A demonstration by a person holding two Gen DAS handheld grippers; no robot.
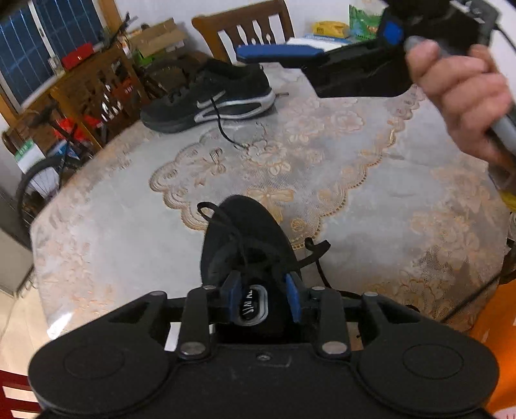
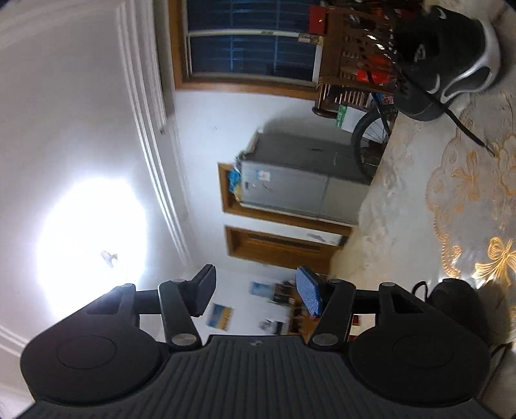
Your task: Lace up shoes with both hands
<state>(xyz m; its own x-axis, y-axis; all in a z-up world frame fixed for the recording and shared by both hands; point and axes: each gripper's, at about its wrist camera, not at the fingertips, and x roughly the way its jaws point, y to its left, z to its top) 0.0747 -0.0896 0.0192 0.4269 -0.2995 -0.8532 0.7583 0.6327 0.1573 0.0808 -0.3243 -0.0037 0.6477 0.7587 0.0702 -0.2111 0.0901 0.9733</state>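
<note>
A black shoe lies close in front of me on the table, toe pointing away, with its loose black lace across the top. My left gripper is shut on the shoe's tongue end, blue pads against both sides of the label. A second black shoe with a silver swoosh lies on the far side, its lace trailing over the cloth; it also shows in the right wrist view. A hand holds my right gripper high above the table, rolled sideways. The right gripper is open and holds nothing.
A lace tablecloth covers the round table. A wooden chair stands behind the far shoe, with packets beside it. Off the left edge are a cluttered shelf and a bicycle. A grey fridge stands by the wall.
</note>
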